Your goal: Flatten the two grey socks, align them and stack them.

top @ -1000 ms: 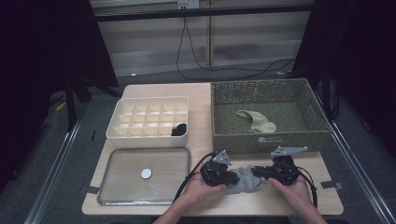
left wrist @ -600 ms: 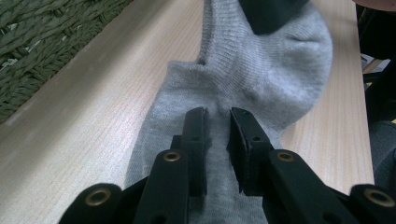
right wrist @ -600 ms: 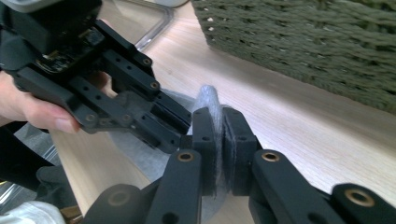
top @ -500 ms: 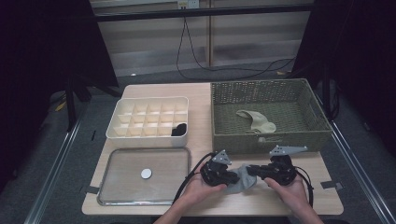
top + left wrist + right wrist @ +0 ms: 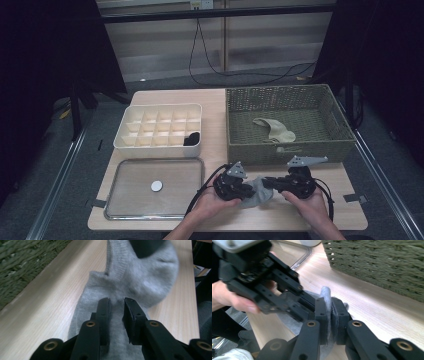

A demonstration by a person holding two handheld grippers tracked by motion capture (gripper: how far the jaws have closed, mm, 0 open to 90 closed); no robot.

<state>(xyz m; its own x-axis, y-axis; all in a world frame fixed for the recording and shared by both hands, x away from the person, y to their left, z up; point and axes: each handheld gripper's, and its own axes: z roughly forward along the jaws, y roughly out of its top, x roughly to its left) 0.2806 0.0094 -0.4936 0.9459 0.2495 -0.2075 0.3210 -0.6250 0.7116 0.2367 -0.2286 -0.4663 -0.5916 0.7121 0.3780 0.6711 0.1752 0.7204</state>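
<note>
A grey sock [image 5: 258, 193] lies bunched on the wooden table near its front edge, held between my two grippers. My left gripper [image 5: 116, 302] comes in from the left with a fold of the sock [image 5: 140, 277] between its pads. Its jaws have just been opening a little, with the fabric still pinched between them. My right gripper [image 5: 331, 302] faces it from the right and is shut on a thin upright fold of the sock [image 5: 325, 291]. The two gripper tips sit close together, almost touching. A hand holds each gripper.
A green wicker basket [image 5: 285, 150] stands just behind the grippers with a beige sock [image 5: 274, 129] inside. At back left is a cream compartment box [image 5: 160, 146] with a dark item [image 5: 191, 139] in one cell. A clear tray [image 5: 155, 161] holding a white disc [image 5: 156, 186] lies at front left.
Both hands stay nearly where they were. The right gripper has edged slightly toward the left one, and the sock between them looks more bunched.
</note>
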